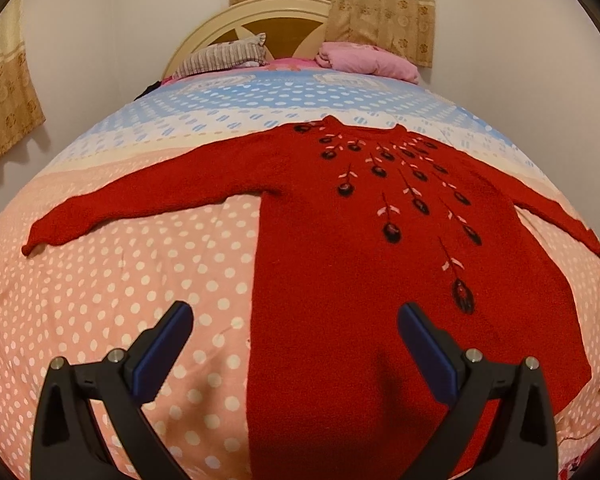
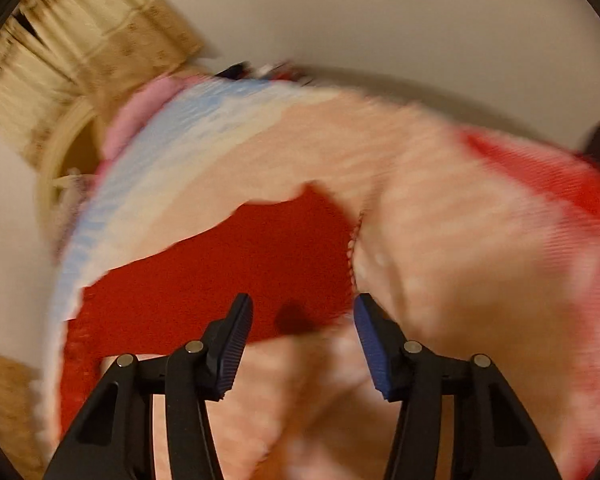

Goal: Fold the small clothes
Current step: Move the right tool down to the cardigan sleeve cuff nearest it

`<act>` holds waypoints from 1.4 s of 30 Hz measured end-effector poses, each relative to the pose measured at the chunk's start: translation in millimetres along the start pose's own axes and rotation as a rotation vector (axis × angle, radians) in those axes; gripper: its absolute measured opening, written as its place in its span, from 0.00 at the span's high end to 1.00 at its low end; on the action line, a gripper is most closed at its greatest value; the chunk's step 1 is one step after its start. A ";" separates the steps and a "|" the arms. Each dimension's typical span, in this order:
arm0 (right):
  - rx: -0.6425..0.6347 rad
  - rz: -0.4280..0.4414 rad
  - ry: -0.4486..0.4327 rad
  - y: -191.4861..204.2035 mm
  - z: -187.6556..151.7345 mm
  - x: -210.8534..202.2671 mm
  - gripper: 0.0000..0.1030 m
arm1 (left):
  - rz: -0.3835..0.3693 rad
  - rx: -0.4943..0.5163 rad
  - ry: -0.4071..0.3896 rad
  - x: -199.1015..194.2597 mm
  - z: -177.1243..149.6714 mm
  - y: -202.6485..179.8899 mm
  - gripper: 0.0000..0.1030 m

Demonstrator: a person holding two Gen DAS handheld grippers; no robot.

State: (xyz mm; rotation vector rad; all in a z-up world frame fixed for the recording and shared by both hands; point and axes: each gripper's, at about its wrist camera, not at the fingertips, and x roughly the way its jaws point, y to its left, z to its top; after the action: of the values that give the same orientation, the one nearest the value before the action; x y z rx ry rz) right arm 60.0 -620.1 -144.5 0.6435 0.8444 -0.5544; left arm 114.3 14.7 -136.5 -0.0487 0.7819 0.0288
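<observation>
One red sweater [image 1: 340,240] lies flat, sleeves spread, across the bed [image 1: 120,280] toward its right edge; left gripper [image 1: 294,344] hovers wide open over the hem, holding nothing. Right view, blurred: right gripper [image 2: 302,332] open, empty, at a sweater [image 2: 228,264] edge.

- Sweater [image 1: 340,260]: fuzzy red knit, matt, lying ahead of the left claw [image 1: 295,322].
- Bedspread [image 1: 120,280]: smooth dotted cloth under both claws.
- Claw pads [image 1: 162,354]: ribbed blue, on matt black plastic arms with shiny metal pins.
- Headboard [image 1: 256,12]: glossy cream, far ahead.
</observation>
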 end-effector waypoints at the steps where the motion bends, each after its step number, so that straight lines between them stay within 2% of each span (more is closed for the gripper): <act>1: -0.015 -0.072 -0.055 -5.9 1.8 -12.1 0.46 | -0.008 -0.013 0.004 1.6 -0.3 1.5 0.00; 2: -0.041 -0.110 -0.134 -13.2 2.9 -30.1 0.46 | -0.021 -0.024 0.011 3.1 -0.9 1.8 0.00; 5: -0.102 -0.295 -0.288 -14.3 -8.2 -55.6 0.46 | -0.055 -0.034 0.030 5.0 -3.5 -3.8 0.00; 6: -0.117 -0.306 -0.319 -10.1 -14.4 -56.3 0.46 | -0.059 -0.026 0.031 4.0 -4.3 -6.2 0.00; 8: -0.158 -0.359 -0.314 3.8 -24.4 -47.4 0.46 | -0.051 -0.001 0.021 -1.1 -5.4 -9.9 0.00; 11: -0.290 -0.416 -0.277 39.0 -51.1 -21.0 0.46 | -0.030 0.010 -0.011 -10.0 -3.8 -7.7 0.00; 14: -0.369 -0.507 -0.296 61.4 -76.9 -7.2 0.46 | -0.031 -0.004 -0.012 -10.4 -2.0 -2.4 0.00; 16: -0.466 -0.581 -0.291 76.0 -88.8 3.5 0.46 | -0.039 -0.014 -0.010 -9.2 -2.2 0.0 0.00; 17: -0.503 -0.609 -0.317 79.5 -91.8 3.7 0.46 | -0.042 -0.016 -0.008 -8.6 -2.3 0.9 0.00; 21: -0.495 -0.542 -0.317 69.1 -89.7 -5.3 0.46 | -0.055 -0.031 -0.007 -7.9 -2.0 2.5 0.00; 24: -0.501 -0.584 -0.355 67.0 -94.9 -12.8 0.46 | -0.066 -0.028 -0.004 -9.6 -2.2 0.6 0.00; 29: -0.617 -0.621 -0.419 86.5 -116.3 -10.7 0.46 | -0.071 -0.025 -0.017 -15.1 -0.4 -0.5 0.00; 32: -0.565 -0.516 -0.374 72.9 -108.0 -15.0 0.46 | -0.076 -0.032 -0.013 -14.6 -1.0 1.0 0.00; 36: -0.540 -0.399 -0.382 67.1 -105.9 -24.3 0.46 | -0.081 -0.034 0.000 -12.6 -0.9 0.8 0.00; 39: -0.476 -0.318 -0.374 51.5 -94.9 -54.1 0.46 | -0.083 -0.048 -0.010 -15.0 0.8 4.5 0.00; 42: -0.465 -0.354 -0.440 27.4 -75.6 -91.2 0.46 | -0.086 -0.064 -0.012 -14.8 2.6 9.6 0.00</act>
State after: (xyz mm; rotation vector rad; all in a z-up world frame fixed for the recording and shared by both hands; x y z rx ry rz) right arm -9.2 -530.6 -100.1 -0.0621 0.6359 -0.7527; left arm 105.2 24.3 -124.6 -0.1423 0.7663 -0.0273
